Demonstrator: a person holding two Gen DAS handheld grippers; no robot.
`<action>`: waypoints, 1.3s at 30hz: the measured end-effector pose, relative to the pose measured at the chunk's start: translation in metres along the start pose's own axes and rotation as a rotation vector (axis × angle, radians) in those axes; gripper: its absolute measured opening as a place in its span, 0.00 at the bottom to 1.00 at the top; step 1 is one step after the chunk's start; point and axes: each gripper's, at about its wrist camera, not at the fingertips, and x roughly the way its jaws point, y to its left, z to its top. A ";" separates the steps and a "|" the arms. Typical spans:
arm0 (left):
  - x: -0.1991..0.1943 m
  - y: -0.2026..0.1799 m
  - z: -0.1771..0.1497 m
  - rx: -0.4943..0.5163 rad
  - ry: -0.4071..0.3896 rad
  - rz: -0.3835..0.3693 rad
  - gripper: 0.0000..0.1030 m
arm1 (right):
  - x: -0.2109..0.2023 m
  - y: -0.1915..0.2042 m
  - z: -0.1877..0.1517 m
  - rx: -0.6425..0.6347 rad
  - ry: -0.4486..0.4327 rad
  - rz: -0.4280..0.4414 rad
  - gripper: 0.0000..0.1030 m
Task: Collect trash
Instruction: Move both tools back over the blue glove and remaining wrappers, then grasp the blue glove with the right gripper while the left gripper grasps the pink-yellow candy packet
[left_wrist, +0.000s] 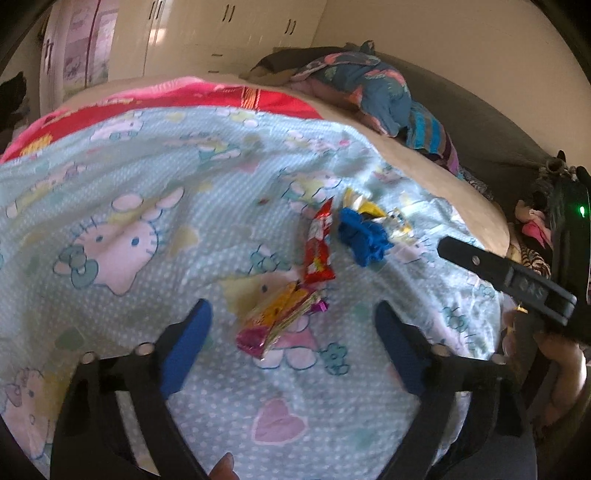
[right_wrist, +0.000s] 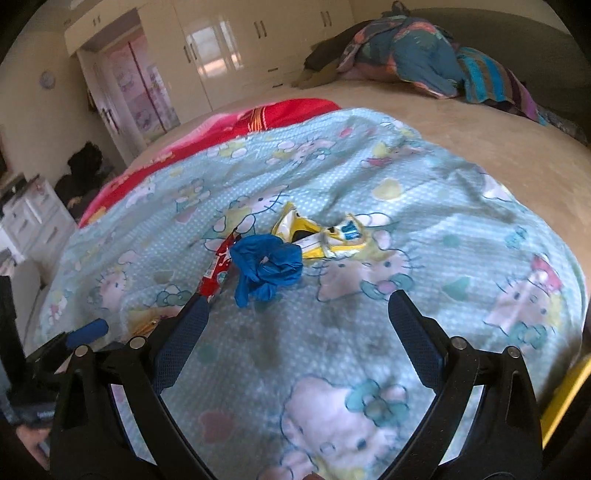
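Note:
Trash lies on a light-blue cartoon-cat blanket (left_wrist: 147, 192) on a bed. A pink-and-yellow wrapper (left_wrist: 275, 321) lies just ahead of my left gripper (left_wrist: 293, 310), which is open and empty with its jaws wide on either side of it. A red wrapper (left_wrist: 318, 245), a crumpled blue glove (left_wrist: 364, 236) and a yellow-and-white wrapper (left_wrist: 384, 216) lie farther off. My right gripper (right_wrist: 299, 304) is open and empty, just short of the blue glove (right_wrist: 267, 267), with the yellow wrapper (right_wrist: 325, 236) behind and the red wrapper (right_wrist: 218, 267) to its left.
A red and pink blanket (right_wrist: 258, 114) lies at the far side. A pile of colourful clothes (right_wrist: 417, 51) sits on the beige bedspread (right_wrist: 480, 140) near the dark headboard. Cream wardrobes (right_wrist: 221, 48) line the back wall. White drawers (right_wrist: 33, 218) stand at the left.

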 end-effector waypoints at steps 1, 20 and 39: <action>0.003 0.004 -0.002 -0.011 0.008 0.002 0.77 | 0.004 0.003 0.001 -0.011 0.005 -0.002 0.87; 0.022 0.024 -0.014 -0.073 0.028 -0.016 0.41 | 0.095 0.033 0.004 -0.091 0.165 -0.011 0.26; -0.002 0.009 -0.002 -0.070 0.005 -0.071 0.30 | 0.014 0.022 -0.037 -0.061 0.070 0.053 0.14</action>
